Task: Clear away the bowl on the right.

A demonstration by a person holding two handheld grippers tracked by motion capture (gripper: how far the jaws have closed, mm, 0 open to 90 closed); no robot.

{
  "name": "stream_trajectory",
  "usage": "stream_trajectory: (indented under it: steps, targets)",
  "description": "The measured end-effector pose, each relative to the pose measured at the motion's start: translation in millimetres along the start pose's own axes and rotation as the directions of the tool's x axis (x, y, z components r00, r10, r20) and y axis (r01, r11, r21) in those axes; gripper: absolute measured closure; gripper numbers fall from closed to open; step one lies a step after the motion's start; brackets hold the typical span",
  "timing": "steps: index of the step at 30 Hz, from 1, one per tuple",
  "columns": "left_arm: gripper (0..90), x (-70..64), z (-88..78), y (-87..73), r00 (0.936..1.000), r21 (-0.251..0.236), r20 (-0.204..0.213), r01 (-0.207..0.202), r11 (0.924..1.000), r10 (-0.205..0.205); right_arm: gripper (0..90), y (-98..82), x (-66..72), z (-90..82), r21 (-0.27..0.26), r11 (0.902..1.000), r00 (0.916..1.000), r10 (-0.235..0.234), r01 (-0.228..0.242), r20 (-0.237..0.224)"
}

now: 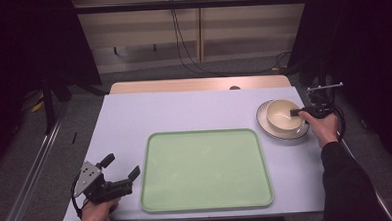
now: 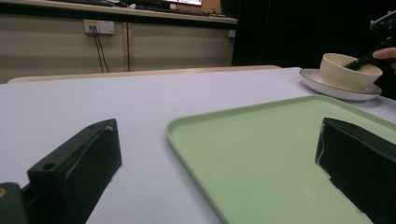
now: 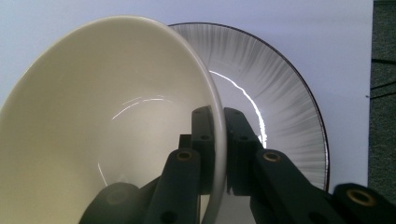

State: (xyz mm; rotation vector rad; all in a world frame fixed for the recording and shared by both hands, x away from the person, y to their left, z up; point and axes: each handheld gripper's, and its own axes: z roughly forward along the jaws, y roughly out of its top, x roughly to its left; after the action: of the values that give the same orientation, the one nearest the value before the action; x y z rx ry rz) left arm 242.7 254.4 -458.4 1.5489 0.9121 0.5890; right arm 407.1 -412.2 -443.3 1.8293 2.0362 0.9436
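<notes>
High view, read from left to right. At about 7 o'clock on the table [image 1: 124, 108] the left gripper [image 1: 120, 167] rests low near the front edge, held from below by the left hand [image 1: 96, 215]; its jaws stand wide apart with nothing between them, pointing toward 2 o'clock at the near left corner of the green tray [image 1: 205, 170]. The left gripper view bears this out, with one jaw over bare table and the other over the tray floor. The tray lies empty at centre.

At 2 o'clock the cream bowl [image 1: 285, 115] sits in a ribbed plate [image 1: 264, 122], near the right edge. The right gripper [image 1: 298, 111] comes in from 3 o'clock, its hand [image 1: 324, 127] behind it and the forearm running back toward 5 o'clock. In the right gripper view the jaws are clamped on the bowl's [image 3: 107, 121] rim, one inside the wall and one outside, over the plate [image 3: 280, 88].

Handling, as a judgement: the bowl looks glazed ceramic, hence rigid, fairly heavy, smooth and breakable. A one-sided rim pinch leaves its weight hanging off the jaws, so it may tip or slip; a slow, level lift suits it. The rim is the only place such narrow jaws can hold, and the plate beneath may shift if dragged.
</notes>
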Motion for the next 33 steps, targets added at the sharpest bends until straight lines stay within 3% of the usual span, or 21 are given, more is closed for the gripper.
stream_trajectory:
  steps: [18, 29, 33]
  targets:
    - [0.3, 0.5, -0.5, 0.2, 0.9999, 0.007, -0.002, -0.013, 0.9999, 0.013, 83.8, 1.3, -0.1, -10.4, -0.046, 0.9989, 0.9996, -0.005, 0.004, -0.029]
    - [0.3, 0.4, -0.6, 0.3, 0.9999, 0.004, -0.004, -0.011, 0.9999, 0.011, 83.8, 1.9, 1.5, -22.2, -0.068, 0.9975, 0.9981, 0.016, -0.020, -0.060]
    - [0.3, 0.3, -0.6, 0.3, 0.9999, 0.004, -0.005, -0.011, 0.9999, 0.011, 83.8, 3.1, 2.3, -26.6, -0.089, 0.9960, 0.9983, 0.002, -0.007, -0.059]
